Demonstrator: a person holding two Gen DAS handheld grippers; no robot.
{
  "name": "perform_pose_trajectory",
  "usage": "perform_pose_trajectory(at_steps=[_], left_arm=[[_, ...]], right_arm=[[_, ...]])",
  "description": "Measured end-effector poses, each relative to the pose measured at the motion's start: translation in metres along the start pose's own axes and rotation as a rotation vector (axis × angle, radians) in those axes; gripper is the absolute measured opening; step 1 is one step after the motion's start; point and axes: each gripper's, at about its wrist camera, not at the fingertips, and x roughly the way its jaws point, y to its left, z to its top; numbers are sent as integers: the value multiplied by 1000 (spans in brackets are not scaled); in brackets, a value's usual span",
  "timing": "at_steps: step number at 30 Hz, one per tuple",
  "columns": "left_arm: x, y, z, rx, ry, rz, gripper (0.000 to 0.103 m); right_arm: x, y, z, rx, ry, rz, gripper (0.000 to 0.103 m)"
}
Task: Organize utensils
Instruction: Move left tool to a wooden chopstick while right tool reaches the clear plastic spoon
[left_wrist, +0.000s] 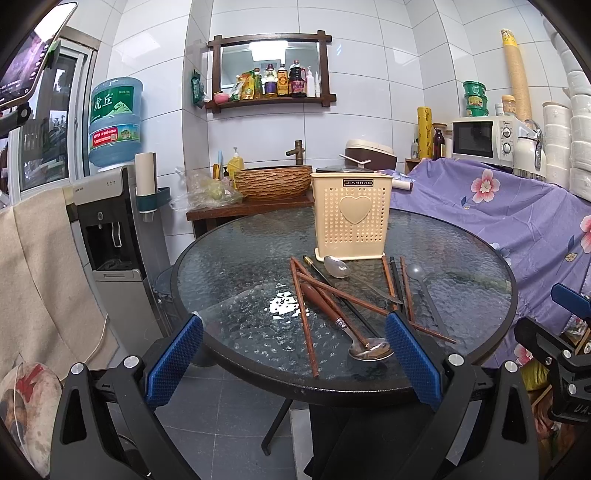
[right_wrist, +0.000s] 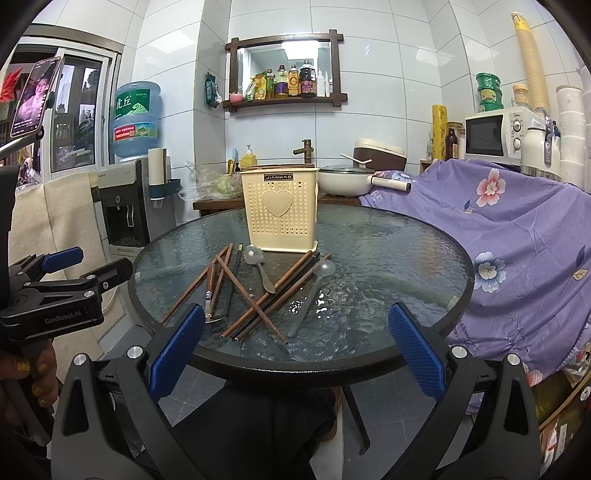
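A cream perforated utensil holder (left_wrist: 351, 216) (right_wrist: 280, 214) with a heart on its front stands upright on the round glass table (left_wrist: 236, 258) (right_wrist: 388, 258). In front of it lies a loose pile: several brown chopsticks (left_wrist: 306, 332) (right_wrist: 255, 301), black chopsticks (left_wrist: 332, 291), a wooden-handled metal spoon (left_wrist: 369, 349) (right_wrist: 209, 291), a clear plastic spoon (left_wrist: 337, 266) (right_wrist: 255, 254) and a grey plastic spoon (left_wrist: 417, 273) (right_wrist: 323, 267). My left gripper (left_wrist: 293, 325) hangs open at the table's near edge, holding nothing. My right gripper (right_wrist: 297, 310) is open too, just short of the pile.
A purple floral cloth (left_wrist: 498, 214) drapes over the counter to the right, touching the table. A water dispenser (left_wrist: 110, 229) and a woven basin (left_wrist: 273, 181) stand behind. A hand (right_wrist: 33, 373) holds the left gripper's handle. A phone (right_wrist: 35, 96) sits on a mount.
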Motion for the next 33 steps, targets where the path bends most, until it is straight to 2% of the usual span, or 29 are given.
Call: perform_pose_trajectory(at_steps=[7,15,18,23,27,31,33], left_arm=[[4,0,-2,-4,16,-12,97],[25,3,-1,3,57,-15,97],[40,4,1,7,92,-10,97],[67,7,2,24,148,1,97],[89,11,3,25,204,-19,97],[106,13,5,52,238,-23,91],[114,15,7,53,259,-31,87]], right_arm=[[4,2,-2,-15,9,-6,98],[31,-2,5,-3,89,33,98],[47,-4,9,4,121,14,98],[75,-13,15,40,157,34,98],[97,-25,19,68,201,37,98],[116,-32,25,64,248,41,97],[123,-33,28,56,257,53,92]])
